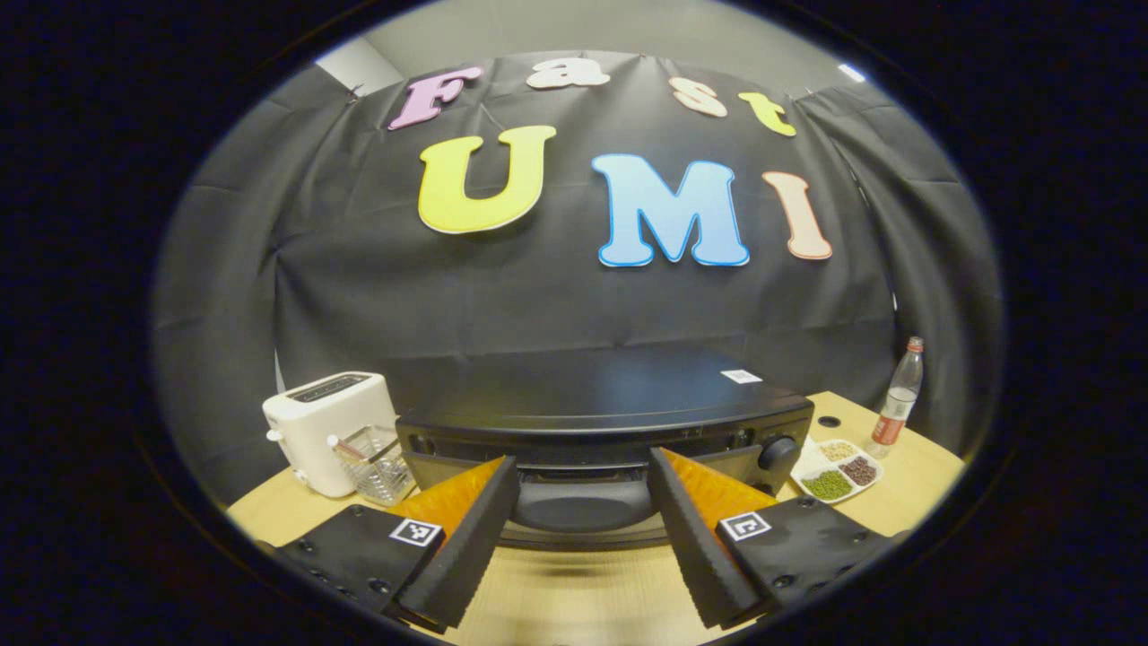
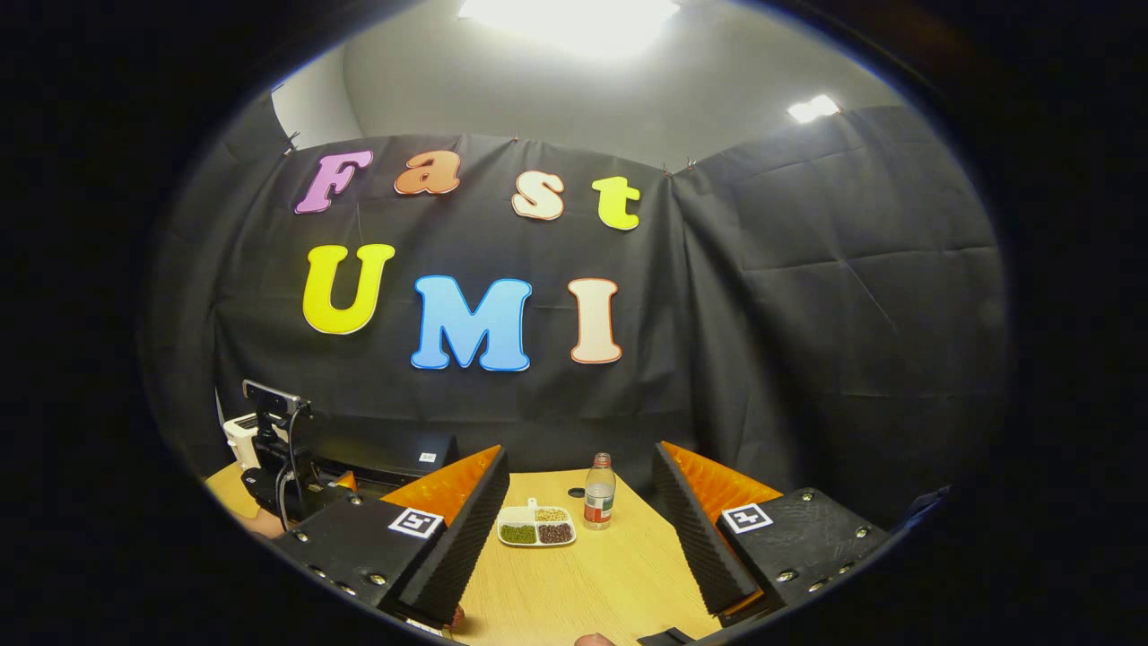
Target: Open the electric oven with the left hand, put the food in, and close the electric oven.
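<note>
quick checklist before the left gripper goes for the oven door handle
1. Left gripper open: ok, fingers spread wide.
2. Lined up with the oven: ok, the door handle sits between the fingers.
3. Fingers on the handle: not ok, no contact visible yet.
4. Door shut: cannot tell, its top edge looks slightly out.
5. Toaster and wire basket clear of the door: ok, both off to the side.
6. Right gripper out of the way: ok, open over the table, facing the divided dish and bottle.

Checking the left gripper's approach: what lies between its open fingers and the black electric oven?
Just bare wooden tabletop, seen in the left gripper view, between the left gripper and the black electric oven.
</note>
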A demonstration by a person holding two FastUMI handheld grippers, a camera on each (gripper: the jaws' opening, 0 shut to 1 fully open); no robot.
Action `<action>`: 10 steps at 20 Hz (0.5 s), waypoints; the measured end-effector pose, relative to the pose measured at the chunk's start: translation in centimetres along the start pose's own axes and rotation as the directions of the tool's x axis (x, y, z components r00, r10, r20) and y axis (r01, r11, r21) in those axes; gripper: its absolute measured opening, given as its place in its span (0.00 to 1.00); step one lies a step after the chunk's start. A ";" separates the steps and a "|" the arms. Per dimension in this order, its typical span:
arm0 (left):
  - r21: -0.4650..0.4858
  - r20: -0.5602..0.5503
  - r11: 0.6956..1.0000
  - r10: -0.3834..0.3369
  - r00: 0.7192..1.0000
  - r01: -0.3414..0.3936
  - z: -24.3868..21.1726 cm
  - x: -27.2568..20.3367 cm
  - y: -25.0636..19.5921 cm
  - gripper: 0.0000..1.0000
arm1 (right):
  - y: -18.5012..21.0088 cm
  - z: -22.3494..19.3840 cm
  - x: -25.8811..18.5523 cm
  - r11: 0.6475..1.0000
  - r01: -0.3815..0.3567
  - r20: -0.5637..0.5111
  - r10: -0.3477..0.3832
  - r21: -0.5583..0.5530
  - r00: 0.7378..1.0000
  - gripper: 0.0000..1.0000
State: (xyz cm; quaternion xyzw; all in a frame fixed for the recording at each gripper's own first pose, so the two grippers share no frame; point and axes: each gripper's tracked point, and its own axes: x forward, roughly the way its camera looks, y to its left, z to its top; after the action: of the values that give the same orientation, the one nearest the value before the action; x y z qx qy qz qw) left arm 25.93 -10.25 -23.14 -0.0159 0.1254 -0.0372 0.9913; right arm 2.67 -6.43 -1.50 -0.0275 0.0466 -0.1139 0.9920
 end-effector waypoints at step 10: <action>-0.031 -0.069 0.999 0.005 0.998 -0.008 -3.8 -4.5 -0.1 0.97 | 0.3 -0.3 -0.3 0.998 -0.061 -0.004 0.061 -0.004 0.998 0.97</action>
State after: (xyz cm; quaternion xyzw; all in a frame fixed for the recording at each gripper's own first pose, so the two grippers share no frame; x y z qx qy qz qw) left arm 20.62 -10.04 -25.66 -0.0298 0.1600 -0.0325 0.9861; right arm 2.44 -6.09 -1.83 -0.0281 0.0494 -0.0838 0.9949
